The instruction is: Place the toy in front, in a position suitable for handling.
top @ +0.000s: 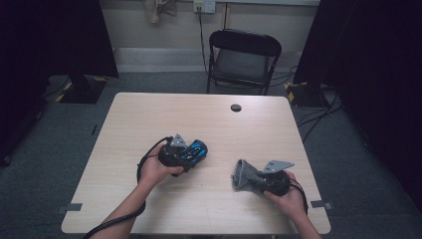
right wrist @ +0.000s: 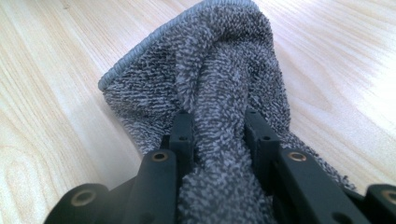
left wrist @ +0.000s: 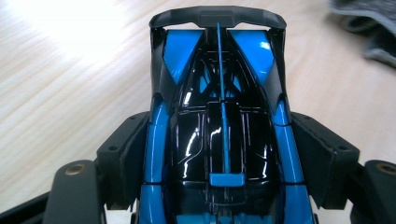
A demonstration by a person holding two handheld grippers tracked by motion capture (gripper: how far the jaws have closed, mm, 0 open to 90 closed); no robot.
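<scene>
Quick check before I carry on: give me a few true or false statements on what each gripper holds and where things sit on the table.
1. The left gripper is clamped on a glossy blue and black toy car. True.
2. The right gripper is open and holds nothing. False: its jaws pinch a bunched grey terry cloth.
3. The cloth lies on the black folding chair. False: it is over the light wooden table, in the right gripper.
4. The car and cloth are apart. True.
5. The car is red. False: blue and black.
</scene>
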